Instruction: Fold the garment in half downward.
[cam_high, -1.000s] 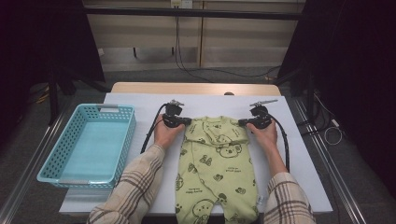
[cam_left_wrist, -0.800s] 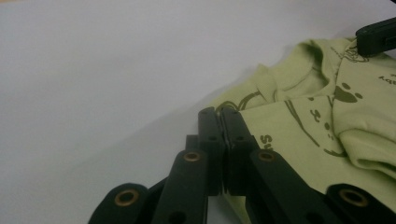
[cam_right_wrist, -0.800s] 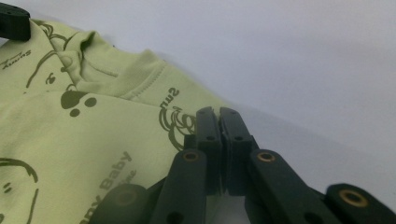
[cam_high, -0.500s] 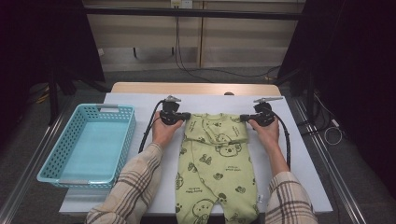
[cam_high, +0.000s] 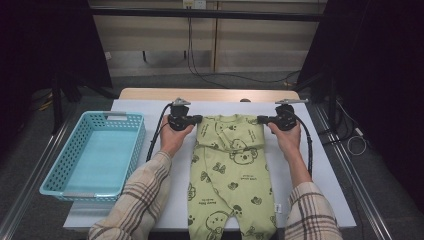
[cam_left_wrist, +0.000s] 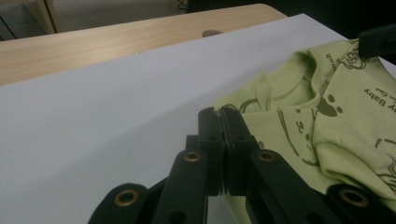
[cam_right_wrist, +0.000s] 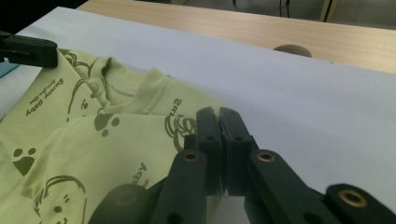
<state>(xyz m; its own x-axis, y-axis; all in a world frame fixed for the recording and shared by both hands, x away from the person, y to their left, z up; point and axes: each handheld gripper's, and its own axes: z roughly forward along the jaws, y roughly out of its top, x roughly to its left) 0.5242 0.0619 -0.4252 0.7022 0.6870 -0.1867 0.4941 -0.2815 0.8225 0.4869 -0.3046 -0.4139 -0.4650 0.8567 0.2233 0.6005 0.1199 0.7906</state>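
Soft green printed romper (cam_high: 232, 165), shoulders pinched in closed jaws of left gripper (cam_high: 196, 120), right gripper (cam_high: 262, 120)

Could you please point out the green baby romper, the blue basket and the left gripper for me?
green baby romper (cam_high: 231, 170): high view, on the printed chest panel.
blue basket (cam_high: 61, 161): high view, on its left mesh wall.
left gripper (cam_left_wrist: 220, 122): left gripper view, at the tips of its closed black jaws.
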